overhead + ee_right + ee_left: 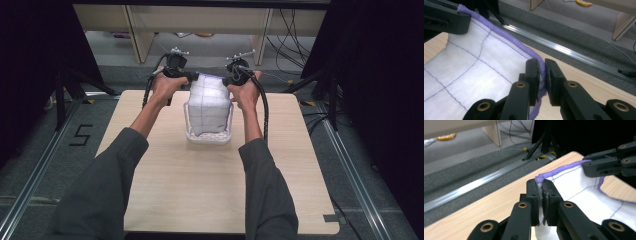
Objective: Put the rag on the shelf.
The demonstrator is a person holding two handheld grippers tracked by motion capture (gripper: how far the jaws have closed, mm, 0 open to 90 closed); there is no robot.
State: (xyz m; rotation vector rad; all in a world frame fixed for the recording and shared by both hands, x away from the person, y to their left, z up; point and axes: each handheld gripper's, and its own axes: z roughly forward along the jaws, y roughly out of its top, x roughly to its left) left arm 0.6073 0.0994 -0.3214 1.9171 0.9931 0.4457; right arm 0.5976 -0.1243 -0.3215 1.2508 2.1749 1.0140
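High view: the left gripper [192,76] and right gripper [227,80] each clamp a top corner of the white cloth [210,105], which hangs below the jaws into a white basket [189,122] on the table [200,185].

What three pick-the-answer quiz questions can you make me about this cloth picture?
1. Where does the cloth hang?
A over the basket
B on the floor
C on a shelf

2. What colour is the cloth's edge?
A red
B purple
C green

3. What is the left gripper doing?
A wide open
B pinching the cloth
C lying on the table

Answers: 1 A, its lower part sits in the white basket. 2 B, purple trim shows in both gripper views. 3 B, its jaws clamp the cloth corner.
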